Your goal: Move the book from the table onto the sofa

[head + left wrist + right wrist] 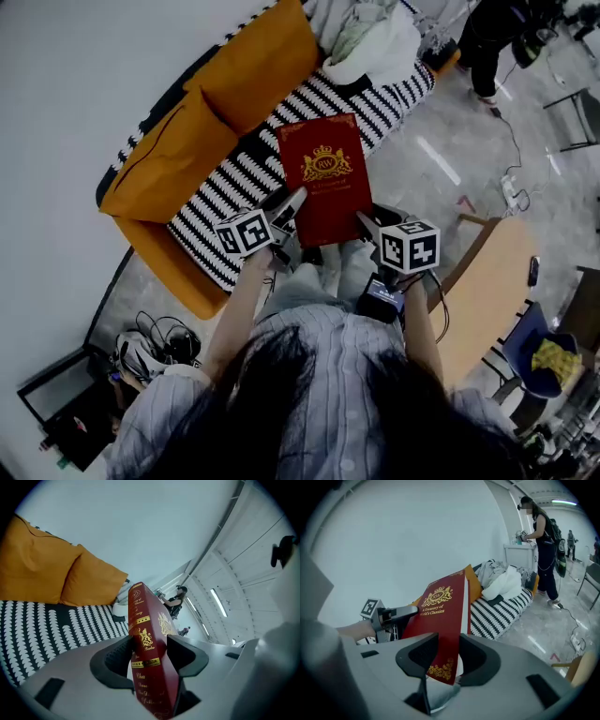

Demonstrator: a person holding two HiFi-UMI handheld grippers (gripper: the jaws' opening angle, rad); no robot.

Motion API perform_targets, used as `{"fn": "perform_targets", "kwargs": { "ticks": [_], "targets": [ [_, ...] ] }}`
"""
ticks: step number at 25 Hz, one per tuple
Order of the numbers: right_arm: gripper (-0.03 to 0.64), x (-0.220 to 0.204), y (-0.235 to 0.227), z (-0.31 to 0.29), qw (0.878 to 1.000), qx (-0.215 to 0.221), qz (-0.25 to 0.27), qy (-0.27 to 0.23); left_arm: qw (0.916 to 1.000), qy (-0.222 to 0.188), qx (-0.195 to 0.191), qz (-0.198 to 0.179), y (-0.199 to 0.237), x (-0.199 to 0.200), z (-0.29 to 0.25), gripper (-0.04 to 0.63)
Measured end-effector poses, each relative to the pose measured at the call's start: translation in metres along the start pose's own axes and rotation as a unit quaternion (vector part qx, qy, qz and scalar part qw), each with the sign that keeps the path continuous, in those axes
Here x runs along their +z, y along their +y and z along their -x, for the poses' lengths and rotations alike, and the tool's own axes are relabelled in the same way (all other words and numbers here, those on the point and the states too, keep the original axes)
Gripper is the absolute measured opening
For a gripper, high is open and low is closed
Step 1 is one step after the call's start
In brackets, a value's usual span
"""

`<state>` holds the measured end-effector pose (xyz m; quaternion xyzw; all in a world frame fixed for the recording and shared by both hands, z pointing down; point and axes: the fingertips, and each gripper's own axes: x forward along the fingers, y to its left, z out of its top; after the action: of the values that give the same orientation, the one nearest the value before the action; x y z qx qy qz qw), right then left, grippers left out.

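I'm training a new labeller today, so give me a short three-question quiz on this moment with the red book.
1. True or false: the book lies flat on the sofa seat.
2. What grips the book? A. left gripper alone B. right gripper alone C. both grippers
3. Fill in: the sofa's back cushions are ___.
Key: 1 false, it is held in the air above the sofa; 2 C; 3 orange.

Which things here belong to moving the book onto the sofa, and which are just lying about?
Job: red hardcover book with gold crest; left gripper; right gripper; black-and-white striped sofa.
Lying about: white clothes pile; black floor cables.
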<state>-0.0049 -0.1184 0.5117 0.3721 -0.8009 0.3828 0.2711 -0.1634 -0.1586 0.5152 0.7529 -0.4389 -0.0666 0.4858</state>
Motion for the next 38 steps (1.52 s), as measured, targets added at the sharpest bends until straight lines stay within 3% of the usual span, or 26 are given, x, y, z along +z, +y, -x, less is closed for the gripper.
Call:
{"fn": "perform_targets", "kwargs": {
  "ticks": [10, 18, 24, 30, 38],
  "targets": [
    [0.146, 0.048, -0.009, -0.07, 0.993, 0.087, 0.054, 0.06, 0.9936, -0.051, 0.088, 0.049, 0.052, 0.033, -0.005, 0.227],
    [0.146, 0.077, -0.03, -0.124, 0.977, 0.143, 0.101, 0.119, 0.9834, -0.077, 0.123, 0.11, 0.087, 0.042, -0.03, 0.227],
    [0.146, 0.08, -0.039, -0.167, 0.962, 0.177, 0.129, 0.164, 0.9767, -0.095, 0.162, 0.103, 0.125, 0.049, -0.036, 0.225],
    [0.144, 0.078, -0.04, -0.211, 0.946, 0.208, 0.145, 0.2, 0.9675, -0.107, 0.186, 0.134, 0.162, 0.046, -0.039, 0.225],
    [0.141, 0.049, -0.043, -0.277, 0.922, 0.247, 0.171, 0.244, 0.9635, -0.09, 0.227, 0.111, 0.23, 0.041, -0.041, 0.226]
  ]
}}
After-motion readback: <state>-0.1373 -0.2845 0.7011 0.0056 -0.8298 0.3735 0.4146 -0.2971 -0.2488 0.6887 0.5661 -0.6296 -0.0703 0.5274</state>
